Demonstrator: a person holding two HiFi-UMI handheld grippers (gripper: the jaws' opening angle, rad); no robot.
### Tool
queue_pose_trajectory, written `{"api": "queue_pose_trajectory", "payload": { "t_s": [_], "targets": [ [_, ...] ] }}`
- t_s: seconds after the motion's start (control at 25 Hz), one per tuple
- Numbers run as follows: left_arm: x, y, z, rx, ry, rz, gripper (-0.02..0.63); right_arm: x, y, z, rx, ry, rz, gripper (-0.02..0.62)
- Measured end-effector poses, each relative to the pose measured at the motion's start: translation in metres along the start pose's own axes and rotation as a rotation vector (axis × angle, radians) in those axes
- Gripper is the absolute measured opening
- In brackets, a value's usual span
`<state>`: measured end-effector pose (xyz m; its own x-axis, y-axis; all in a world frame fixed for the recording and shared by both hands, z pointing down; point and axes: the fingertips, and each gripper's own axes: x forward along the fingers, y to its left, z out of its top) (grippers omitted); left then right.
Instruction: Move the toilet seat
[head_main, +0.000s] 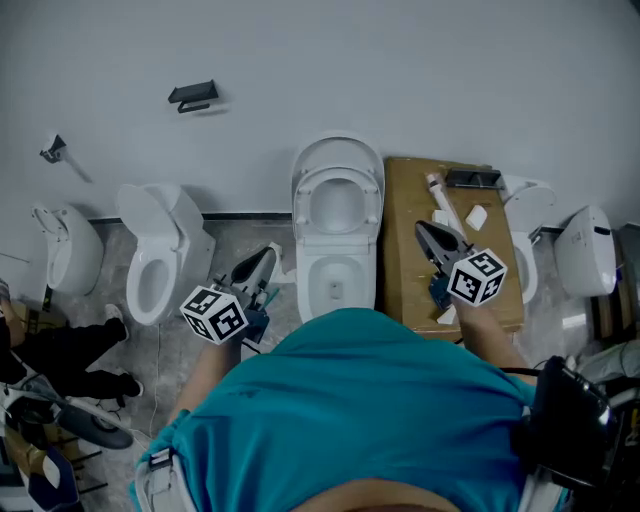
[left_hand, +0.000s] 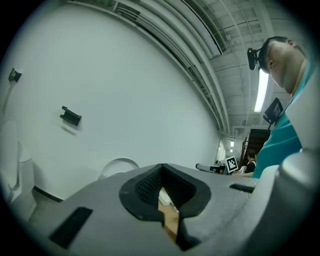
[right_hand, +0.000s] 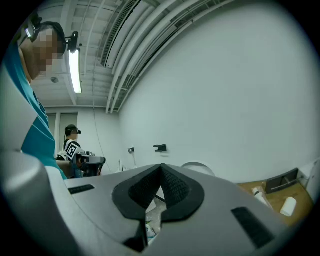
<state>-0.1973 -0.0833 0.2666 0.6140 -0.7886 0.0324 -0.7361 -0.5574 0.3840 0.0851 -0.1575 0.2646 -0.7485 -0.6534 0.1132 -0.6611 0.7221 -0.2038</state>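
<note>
Tongs-wise, the left tongs (head_main: 262, 258) and right tongs (head_main: 428, 236) are both sitting clenched on nothing, hanging either side of the white ceramic toilet bowl (head_main: 335, 285). Just behind that, the white oval plastic toilet seat (head_main: 338, 172) is standing raised against the pale wall (head_main: 400, 60). I'm guessing it's light, stiff and slick, pivoting on its hinge, so I'm thinking pinch the top rim.
</note>
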Motion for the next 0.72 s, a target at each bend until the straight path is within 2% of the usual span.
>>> {"api": "queue_pose_trajectory", "payload": {
  "t_s": [0.24,0.72],
  "targets": [
    [0.006,0.000,0.003,0.036,0.027,0.010,0.005,0.006,0.005,-0.005,-0.022,0.034,0.011,-0.006],
    [0.010,-0.001,0.004,0.033,0.043,-0.007,0.005,0.002,0.011,-0.004,-0.044,0.051,0.004,-0.006]
  ]
}}
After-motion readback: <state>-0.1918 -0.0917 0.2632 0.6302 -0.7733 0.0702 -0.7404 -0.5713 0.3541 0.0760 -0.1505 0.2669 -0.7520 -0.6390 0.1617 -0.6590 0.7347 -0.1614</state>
